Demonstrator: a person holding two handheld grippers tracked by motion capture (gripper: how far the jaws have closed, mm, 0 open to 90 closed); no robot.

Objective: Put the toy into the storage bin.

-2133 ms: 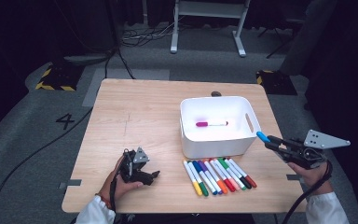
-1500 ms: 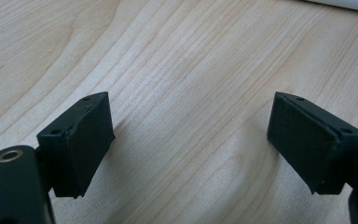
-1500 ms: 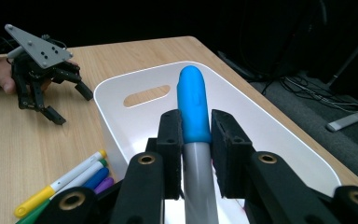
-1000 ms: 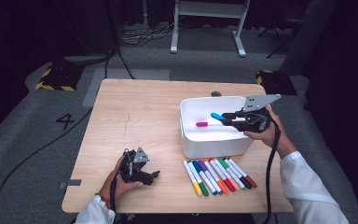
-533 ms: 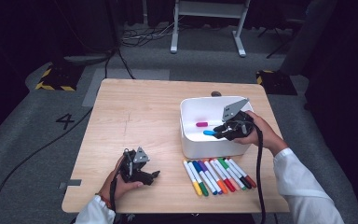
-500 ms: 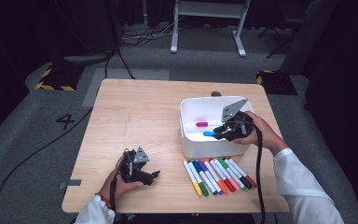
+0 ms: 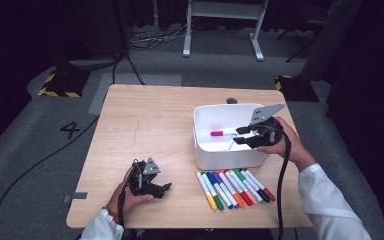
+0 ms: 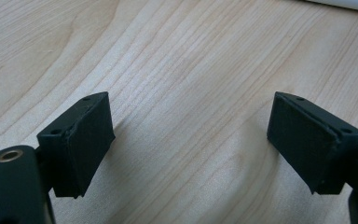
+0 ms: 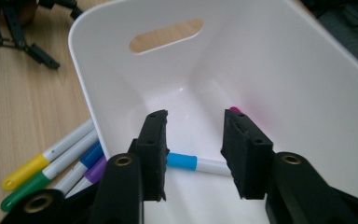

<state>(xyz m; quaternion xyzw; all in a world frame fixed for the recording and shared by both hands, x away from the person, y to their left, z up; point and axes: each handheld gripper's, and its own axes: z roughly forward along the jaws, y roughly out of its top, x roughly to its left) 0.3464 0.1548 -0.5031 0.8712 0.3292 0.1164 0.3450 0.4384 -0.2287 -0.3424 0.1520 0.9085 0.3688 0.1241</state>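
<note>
Blue-capped marker (image 9: 186,162) lying loose in white bin (image 9: 279,70), right gripper (image 9: 193,149) fingers just parted, left gripper (image 8: 191,149) wide apart.

Dark room, grey floor (image 7: 35,150), cables (image 7: 145,42)

I am working in what looks like a lab or recording studio, not a home. My light wooden counter (image 7: 160,125) stands alone on grey carpet floor (image 7: 40,145) in a dim room with dark surroundings. Black-and-yellow hazard-striped blocks (image 7: 60,82) sit on the floor to either side, and a large number four (image 7: 71,130) is marked on the carpet beside the counter. Black cables (image 7: 35,165) trail loose across the floor, with more bundled behind near the white metal legs of a stand (image 7: 222,30). A strip of grey tape (image 7: 76,197) marks the counter's near corner.
</note>
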